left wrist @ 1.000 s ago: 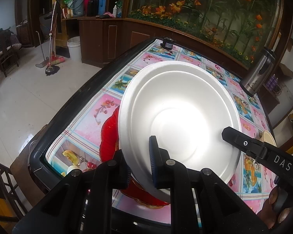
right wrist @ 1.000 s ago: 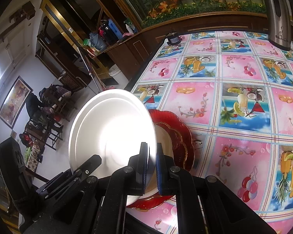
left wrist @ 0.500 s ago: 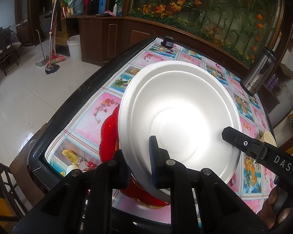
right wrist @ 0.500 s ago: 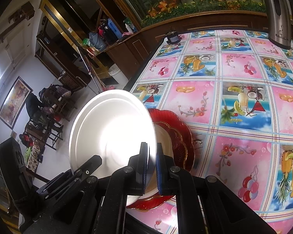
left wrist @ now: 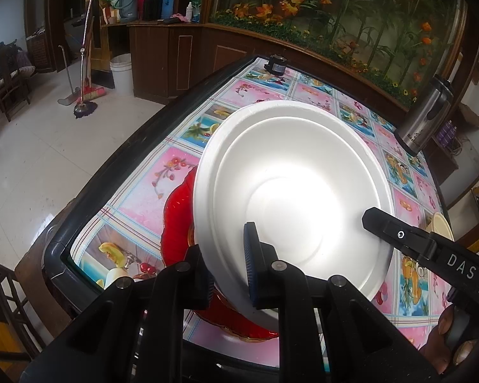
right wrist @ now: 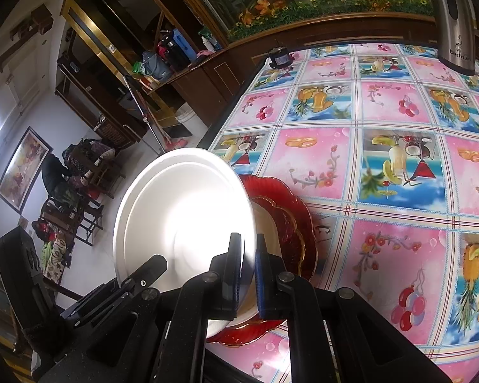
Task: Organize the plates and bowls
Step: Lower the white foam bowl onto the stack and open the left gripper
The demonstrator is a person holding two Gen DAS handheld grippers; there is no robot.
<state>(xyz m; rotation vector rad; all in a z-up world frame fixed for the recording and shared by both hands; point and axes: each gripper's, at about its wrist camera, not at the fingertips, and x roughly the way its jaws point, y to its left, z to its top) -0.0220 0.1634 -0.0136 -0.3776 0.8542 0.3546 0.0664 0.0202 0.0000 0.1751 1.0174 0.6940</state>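
Gripping the white plate [left wrist: 290, 191] at its near rim, both grippers keep it tilted above the red plate [left wrist: 175, 223]. The left gripper [left wrist: 230, 265] has its fingers clamped on the rim. The right gripper [right wrist: 247, 271] has its fingers clamped on the same rim, farther right. The red plate lies on the counter [right wrist: 383, 111] at its near edge, directly beneath the white plate. A steel flask [left wrist: 426, 118] stands on the counter well beyond the red plate.

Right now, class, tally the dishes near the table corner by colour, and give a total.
White plate: 1
Red plates: 2, stacked beneath it
Total: 3
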